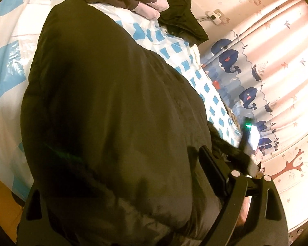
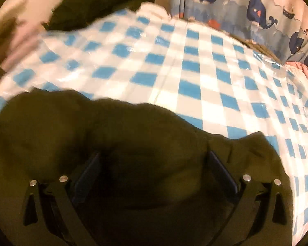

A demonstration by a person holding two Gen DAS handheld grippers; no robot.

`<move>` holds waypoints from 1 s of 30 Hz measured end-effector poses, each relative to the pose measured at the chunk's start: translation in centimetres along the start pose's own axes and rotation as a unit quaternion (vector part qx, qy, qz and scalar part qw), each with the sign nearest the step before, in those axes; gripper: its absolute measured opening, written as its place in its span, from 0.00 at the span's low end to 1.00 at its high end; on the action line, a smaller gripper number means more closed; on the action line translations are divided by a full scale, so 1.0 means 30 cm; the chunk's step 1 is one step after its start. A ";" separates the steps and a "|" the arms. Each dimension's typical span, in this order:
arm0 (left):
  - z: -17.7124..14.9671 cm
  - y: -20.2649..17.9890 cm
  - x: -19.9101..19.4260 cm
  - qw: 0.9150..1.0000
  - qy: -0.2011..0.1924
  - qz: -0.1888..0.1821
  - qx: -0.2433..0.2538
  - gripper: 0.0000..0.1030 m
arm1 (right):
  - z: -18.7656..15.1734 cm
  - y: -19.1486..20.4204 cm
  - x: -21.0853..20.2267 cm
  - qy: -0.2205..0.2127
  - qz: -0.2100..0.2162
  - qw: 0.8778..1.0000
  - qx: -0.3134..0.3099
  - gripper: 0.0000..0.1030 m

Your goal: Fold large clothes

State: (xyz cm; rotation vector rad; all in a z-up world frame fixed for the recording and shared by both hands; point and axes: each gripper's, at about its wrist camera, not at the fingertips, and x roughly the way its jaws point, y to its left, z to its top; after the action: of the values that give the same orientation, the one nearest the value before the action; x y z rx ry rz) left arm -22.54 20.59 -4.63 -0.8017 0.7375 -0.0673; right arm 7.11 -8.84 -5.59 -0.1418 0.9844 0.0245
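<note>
Blue-and-white checked plastic sheeting (image 2: pixel 195 78) covered the bed, whale-print curtains (image 1: pixel 246 94) beyond. On it lay a dark olive padded jacket (image 1: pixel 113 106). The left gripper (image 1: pixel 121 186) stood spread wide around its bulk; the right gripper (image 2: pixel 154 164) too straddled jacket fabric, fingers apart.
</note>
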 end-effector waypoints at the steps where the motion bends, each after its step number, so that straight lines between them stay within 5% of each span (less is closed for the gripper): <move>1: 0.008 -0.014 0.005 1.000 -0.001 0.000 0.003 0.82 | -0.006 0.011 0.020 0.003 -0.001 1.000 -0.002 0.95; 13: 0.016 -0.043 0.035 1.000 -0.003 0.001 0.006 0.85 | -0.039 0.003 0.043 0.011 0.021 1.000 0.009 0.95; 15: 0.036 -0.051 0.068 1.000 0.005 -0.002 -0.009 0.88 | -0.035 -0.008 -0.001 0.024 0.038 0.999 0.011 0.94; 17: 0.048 -0.011 0.092 0.998 0.028 -0.017 -0.048 0.89 | -0.059 -0.001 -0.111 -0.009 0.037 0.999 -0.006 0.94; 21: 0.066 0.074 0.152 0.987 0.074 -0.051 -0.131 0.89 | -0.247 0.044 -0.350 -0.069 -0.016 0.995 -0.075 0.94; 23: 0.077 0.063 0.147 0.988 0.064 -0.078 -0.118 0.89 | -0.373 0.072 -0.314 -0.035 -0.026 0.994 -0.104 0.94; 27: 0.073 -0.085 0.138 0.995 0.042 -0.092 -0.004 0.50 | -0.451 0.083 -0.234 -0.044 -0.027 0.994 -0.092 0.95; 30: 0.064 -0.202 0.120 0.994 0.027 -0.077 0.073 0.38 | -0.417 0.063 -0.246 -0.005 -0.008 0.996 -0.087 0.94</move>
State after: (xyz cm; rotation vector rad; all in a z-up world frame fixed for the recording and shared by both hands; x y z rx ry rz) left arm -17.34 16.35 -1.72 -0.7173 0.7123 -0.2808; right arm -7.52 -8.28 -6.47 -0.3081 0.9699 0.0970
